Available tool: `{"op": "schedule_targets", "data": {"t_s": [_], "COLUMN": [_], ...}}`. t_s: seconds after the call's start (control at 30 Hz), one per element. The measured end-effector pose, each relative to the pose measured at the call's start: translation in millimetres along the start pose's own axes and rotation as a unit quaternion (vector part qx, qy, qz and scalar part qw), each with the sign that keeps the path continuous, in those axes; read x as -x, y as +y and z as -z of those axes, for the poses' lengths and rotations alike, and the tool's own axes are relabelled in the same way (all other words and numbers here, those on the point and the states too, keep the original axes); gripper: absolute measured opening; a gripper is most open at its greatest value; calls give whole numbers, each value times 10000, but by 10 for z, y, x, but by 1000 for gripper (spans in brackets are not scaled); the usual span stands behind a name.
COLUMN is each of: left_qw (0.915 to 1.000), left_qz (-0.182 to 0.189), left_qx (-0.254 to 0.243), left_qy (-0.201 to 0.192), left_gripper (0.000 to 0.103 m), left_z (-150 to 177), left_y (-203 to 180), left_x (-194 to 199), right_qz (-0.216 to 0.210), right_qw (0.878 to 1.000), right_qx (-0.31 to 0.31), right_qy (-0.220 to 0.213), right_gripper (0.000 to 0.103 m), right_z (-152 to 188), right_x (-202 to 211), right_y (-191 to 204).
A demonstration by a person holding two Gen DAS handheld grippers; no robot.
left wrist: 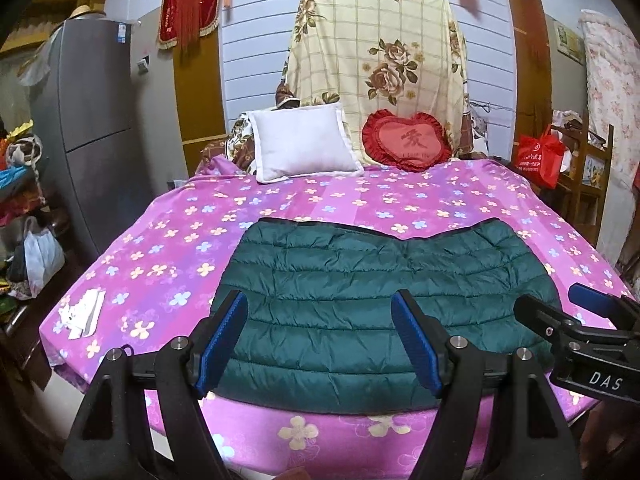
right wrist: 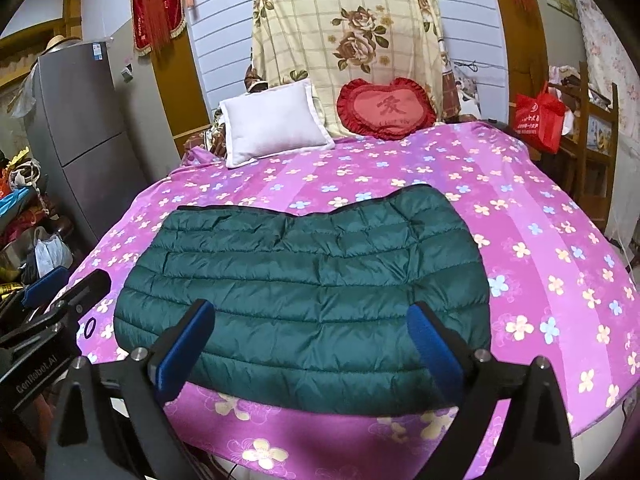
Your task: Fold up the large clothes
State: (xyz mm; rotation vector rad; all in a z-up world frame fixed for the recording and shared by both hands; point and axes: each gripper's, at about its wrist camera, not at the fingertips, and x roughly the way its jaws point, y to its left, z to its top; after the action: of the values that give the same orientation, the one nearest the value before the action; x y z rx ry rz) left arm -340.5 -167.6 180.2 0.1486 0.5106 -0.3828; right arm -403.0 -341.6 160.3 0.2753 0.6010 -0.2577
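Observation:
A dark green quilted down jacket (left wrist: 360, 300) lies folded into a flat rectangle on the purple flowered bed cover (left wrist: 160, 248); it also shows in the right wrist view (right wrist: 304, 276). My left gripper (left wrist: 320, 320) is open and empty, held above the jacket's near left part. My right gripper (right wrist: 312, 332) is open and empty, above the jacket's near edge. The right gripper also shows at the right edge of the left wrist view (left wrist: 576, 320), and the left gripper at the left edge of the right wrist view (right wrist: 60, 292).
A white pillow (left wrist: 304, 144) and a red heart cushion (left wrist: 406, 140) lie at the head of the bed. White paper (left wrist: 82, 312) lies on the cover at left. A grey fridge (left wrist: 88, 120) stands left, a red bag (left wrist: 540, 156) and wooden shelf right.

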Motion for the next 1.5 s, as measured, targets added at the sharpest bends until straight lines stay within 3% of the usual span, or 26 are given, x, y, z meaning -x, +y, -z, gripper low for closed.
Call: {"op": "schedule_targets", "data": {"t_s": [0.43, 0.97, 1.5], "left_qw": [9998, 9998, 9996], "left_qz": [14, 48, 141], "left_qx": [-104, 103, 176], "left_qy": [-139, 184, 175], "left_gripper": [63, 63, 63], "left_z": [-25, 39, 9], "left_y": [-76, 1, 24], "left_x": [40, -185, -279], "right_qz": [27, 47, 12], "right_qw": [10000, 9999, 9996], "right_qx": [-16, 46, 76], "right_qy": [10, 149, 276], "right_gripper": [99, 100, 100], "right_z": [8, 6, -36], "right_x": [-15, -179, -333], "right_y": [-19, 15, 35]}}
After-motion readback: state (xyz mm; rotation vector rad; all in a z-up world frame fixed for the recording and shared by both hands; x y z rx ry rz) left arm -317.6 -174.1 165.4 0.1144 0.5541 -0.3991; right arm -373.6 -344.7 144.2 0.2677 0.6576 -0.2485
